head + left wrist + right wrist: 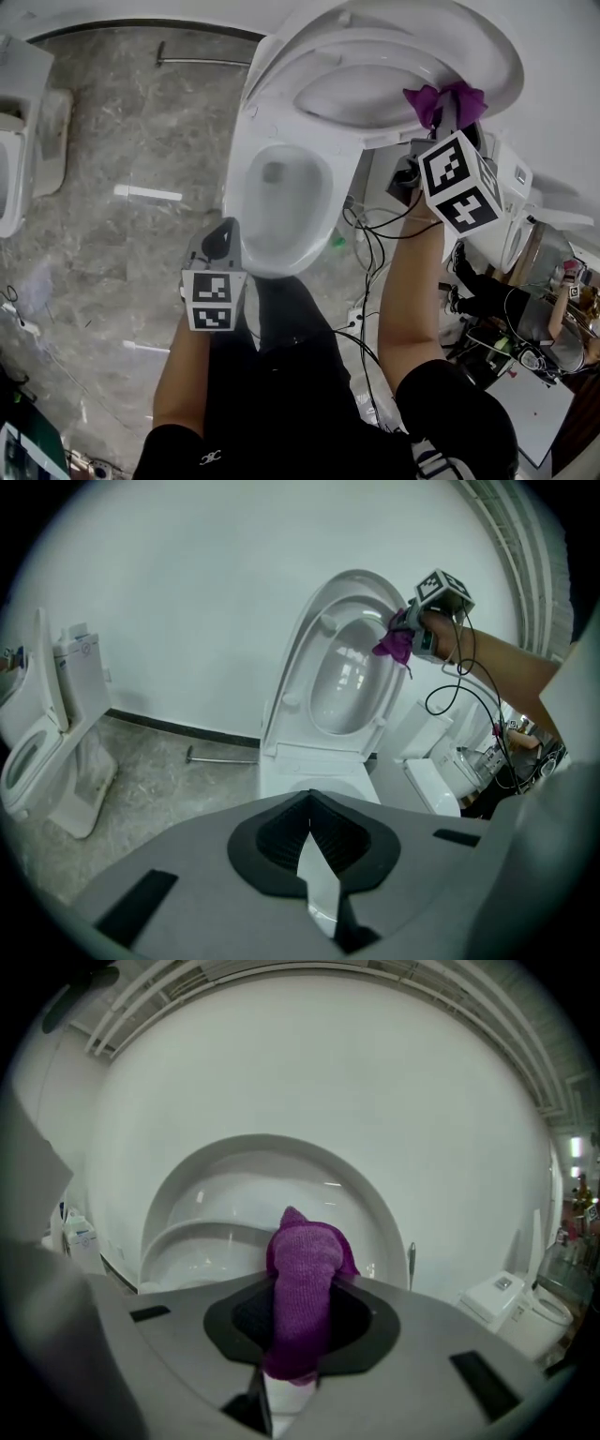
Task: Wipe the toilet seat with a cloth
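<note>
The white toilet [246,141] stands open, its seat [375,94] and lid [497,56] raised against the wall. A purple cloth [445,99] is pressed to the right side of the raised seat, with my right gripper [448,114] shut on it. In the right gripper view the cloth [302,1283] bulges out between the jaws in front of the seat's ring [202,1241]. The left gripper view shows the cloth [394,647] against the seat [342,682]. My left gripper [222,240] hangs by the bowl's front left rim, shut and empty [309,834].
A second toilet [14,159] stands at the far left on the marbled floor. A metal bar [202,62] lies by the wall. Black cables [370,234] trail right of the bowl, beside white fixtures [514,211]. The person's legs stand just in front of the bowl.
</note>
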Available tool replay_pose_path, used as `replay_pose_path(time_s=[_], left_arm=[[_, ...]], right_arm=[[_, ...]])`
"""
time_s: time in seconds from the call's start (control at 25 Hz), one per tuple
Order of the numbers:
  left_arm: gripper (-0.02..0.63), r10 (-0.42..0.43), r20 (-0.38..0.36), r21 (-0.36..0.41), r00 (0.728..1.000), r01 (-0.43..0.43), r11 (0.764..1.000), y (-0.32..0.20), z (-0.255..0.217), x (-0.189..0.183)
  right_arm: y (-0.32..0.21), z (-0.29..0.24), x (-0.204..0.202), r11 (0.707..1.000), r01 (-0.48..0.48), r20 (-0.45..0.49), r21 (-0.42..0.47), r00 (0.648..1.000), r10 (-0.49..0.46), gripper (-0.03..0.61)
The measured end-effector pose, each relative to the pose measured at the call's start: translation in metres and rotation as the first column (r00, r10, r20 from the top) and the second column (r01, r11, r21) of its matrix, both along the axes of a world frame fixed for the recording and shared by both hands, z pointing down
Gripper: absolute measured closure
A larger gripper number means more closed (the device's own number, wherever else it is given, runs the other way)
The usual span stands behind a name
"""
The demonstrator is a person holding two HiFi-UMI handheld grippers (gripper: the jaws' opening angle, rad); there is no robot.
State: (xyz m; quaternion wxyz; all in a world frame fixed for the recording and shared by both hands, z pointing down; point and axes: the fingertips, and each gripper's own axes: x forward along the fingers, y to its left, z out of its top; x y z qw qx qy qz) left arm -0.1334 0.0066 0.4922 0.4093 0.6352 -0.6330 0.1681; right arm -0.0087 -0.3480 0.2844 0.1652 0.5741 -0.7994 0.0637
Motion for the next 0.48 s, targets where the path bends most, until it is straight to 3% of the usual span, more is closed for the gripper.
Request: replay_pose_path(time_s=[0.24, 0.48], left_arm=[[0.609, -0.012, 0.017, 0.009, 1.000, 0.012, 1.000, 0.006, -0.011, 0.001], [0.609, -0.046, 0.018, 0.005, 0.999, 0.046, 0.999, 0.016, -0.015, 0.005]], right_arm=[[0.009, -0.010, -0.027, 0.997, 0.069, 0.016, 0.020, 0.997, -0.069, 0.485], [0.031, -0.015, -0.085, 0.968, 0.227, -0.188, 0.109, 0.961, -0.204, 0.485]])
